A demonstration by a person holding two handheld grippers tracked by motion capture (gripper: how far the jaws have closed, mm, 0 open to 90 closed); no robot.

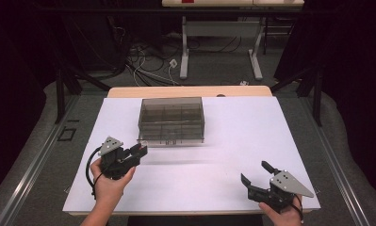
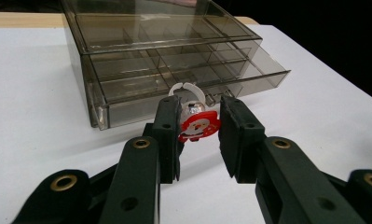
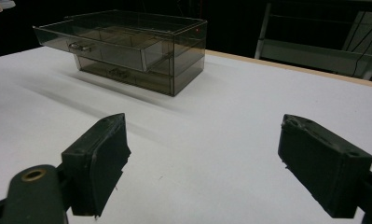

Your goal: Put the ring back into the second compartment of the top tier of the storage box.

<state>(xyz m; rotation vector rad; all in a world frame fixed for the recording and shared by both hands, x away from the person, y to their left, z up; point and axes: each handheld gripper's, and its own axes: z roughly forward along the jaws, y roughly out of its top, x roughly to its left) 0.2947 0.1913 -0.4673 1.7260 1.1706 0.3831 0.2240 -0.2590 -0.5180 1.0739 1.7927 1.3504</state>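
Observation:
A smoky clear drawer box (image 1: 171, 120) stands at the back middle of the white table (image 1: 242, 136). Its upper drawer (image 2: 207, 70) is pulled out and shows bare compartments; the right gripper view has the same drawer (image 3: 104, 51) sticking out to the left. My left gripper (image 1: 139, 149) hovers just in front of the box's left corner. It is shut on a small red and white Santa ring (image 2: 200, 125), whose white band rises between the jaws of that gripper (image 2: 200, 106). My right gripper (image 1: 254, 172) rests open near the front right edge, with nothing between its jaws (image 3: 202, 123).
Wide white table surface lies between the two grippers and to the right of the box. Beyond the table's wooden far edge (image 1: 190, 91) are floor cables (image 1: 148, 63) and a second table's legs (image 1: 184, 52). Black stands flank both sides.

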